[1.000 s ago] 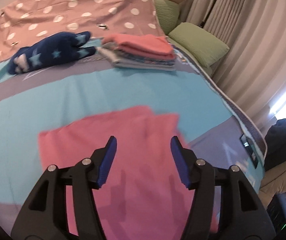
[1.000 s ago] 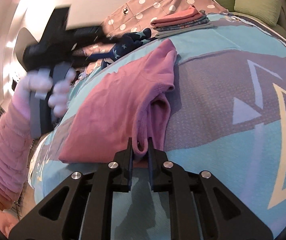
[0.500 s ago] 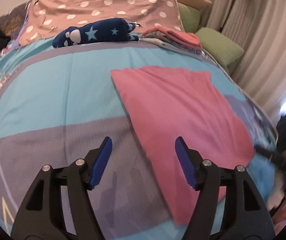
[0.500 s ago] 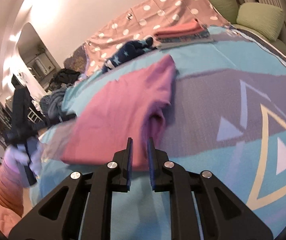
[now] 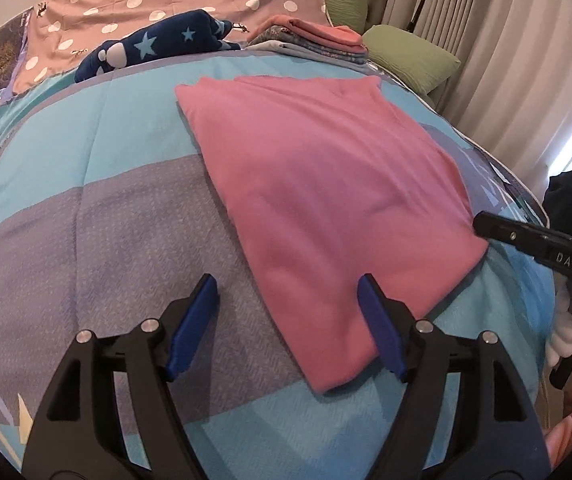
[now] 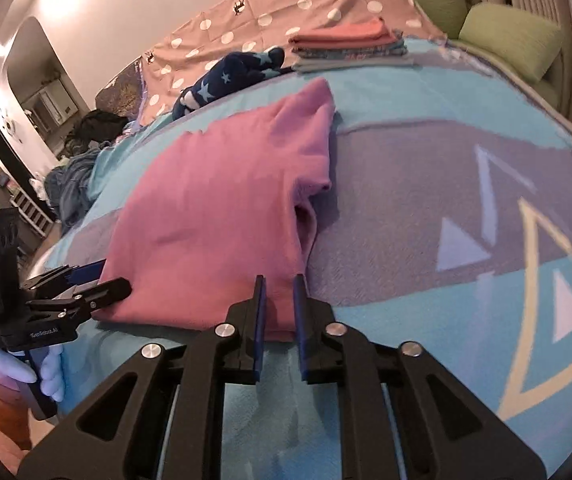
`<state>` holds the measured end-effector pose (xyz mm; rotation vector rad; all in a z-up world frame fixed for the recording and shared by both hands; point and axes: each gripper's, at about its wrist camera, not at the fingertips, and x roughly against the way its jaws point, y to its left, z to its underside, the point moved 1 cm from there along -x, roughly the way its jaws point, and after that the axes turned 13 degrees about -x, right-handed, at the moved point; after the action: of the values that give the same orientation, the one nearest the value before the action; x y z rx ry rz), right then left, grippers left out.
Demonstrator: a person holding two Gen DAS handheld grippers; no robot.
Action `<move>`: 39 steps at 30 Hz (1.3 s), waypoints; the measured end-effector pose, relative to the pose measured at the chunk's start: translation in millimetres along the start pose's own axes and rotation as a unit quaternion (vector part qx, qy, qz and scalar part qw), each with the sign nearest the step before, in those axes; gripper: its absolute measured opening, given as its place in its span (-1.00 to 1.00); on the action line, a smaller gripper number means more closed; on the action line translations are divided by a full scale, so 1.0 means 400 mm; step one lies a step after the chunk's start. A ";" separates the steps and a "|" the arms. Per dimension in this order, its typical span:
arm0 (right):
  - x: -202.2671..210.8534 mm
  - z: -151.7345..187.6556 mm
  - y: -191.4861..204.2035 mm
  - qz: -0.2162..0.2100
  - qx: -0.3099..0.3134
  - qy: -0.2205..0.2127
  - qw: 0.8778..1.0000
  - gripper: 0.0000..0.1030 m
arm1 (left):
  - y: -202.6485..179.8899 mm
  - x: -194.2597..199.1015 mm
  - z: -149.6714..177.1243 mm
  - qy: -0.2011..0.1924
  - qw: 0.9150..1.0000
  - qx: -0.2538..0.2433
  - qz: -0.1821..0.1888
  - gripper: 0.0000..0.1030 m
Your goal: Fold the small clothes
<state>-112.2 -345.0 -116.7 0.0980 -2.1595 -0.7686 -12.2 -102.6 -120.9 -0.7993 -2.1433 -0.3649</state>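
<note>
The pink garment (image 5: 326, 184) lies flat on the bed (image 5: 85, 200), already doubled into a long panel, with its near short edge towards the bed's near edge. That layout looks deliberate: with the near edge facing both hands, each gripper can take one of its corners and carry it over towards the far end for the next fold.

The right gripper (image 6: 277, 316) sits at the near right corner of the garment. Its jaws are nearly together and the hem lies between them (whether the pads truly pinch the cloth is hard to tell). It seems to be anchoring that corner while the other hand gets into place.

The left gripper (image 5: 288, 320) hovers over the near left corner, its jaws wide apart and opening. The corner lies below and between the jaws; the right pad is over the cloth, the left one over bare bed cover, neither pressing on it. The likely next move is to lower and close there.

A stack of folded clothes (image 5: 318, 38) waits at the far edge of the bed, beside a navy star-patterned item (image 5: 153, 46).
</note>
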 end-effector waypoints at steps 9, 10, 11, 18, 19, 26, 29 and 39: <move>0.009 -0.030 0.061 -0.028 0.033 -0.011 0.999 -0.73 | -0.008 0.013 0.007 -0.006 1.000 0.001 -0.004 0.47; 0.004 -0.035 0.067 -0.030 0.037 -0.011 0.999 -0.73 | -0.008 0.015 0.006 -0.006 1.000 0.001 -0.004 0.47; -0.011 -0.049 0.086 -0.029 0.052 -0.014 0.998 -0.73 | -0.008 0.018 0.005 -0.006 1.000 0.001 -0.004 0.47; -0.076 -0.119 0.097 -0.022 0.046 -0.013 0.999 -0.73 | 0.010 0.042 -0.017 -0.017 1.000 -0.001 -0.014 0.47; -0.089 -0.126 0.092 -0.018 0.043 -0.007 0.999 -0.68 | 0.019 0.044 -0.025 -0.022 1.000 0.003 -0.012 0.47; -0.113 -0.160 0.041 -0.043 -0.004 0.038 0.998 -0.42 | 0.130 -0.025 -0.093 -0.020 0.996 0.087 0.026 0.50; -0.070 -0.201 0.010 -0.035 -0.011 0.004 0.999 0.06 | 0.146 -0.053 -0.116 -0.013 0.994 0.095 0.050 0.50; -0.202 -0.266 -0.059 -0.087 -0.044 0.107 0.989 0.16 | 0.168 -0.141 -0.192 0.004 0.992 0.098 0.081 0.56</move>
<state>14.3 -390.6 -134.2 0.3122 -1.9281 -0.9094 103.6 -113.7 -116.2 -0.8486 -2.0520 -0.0708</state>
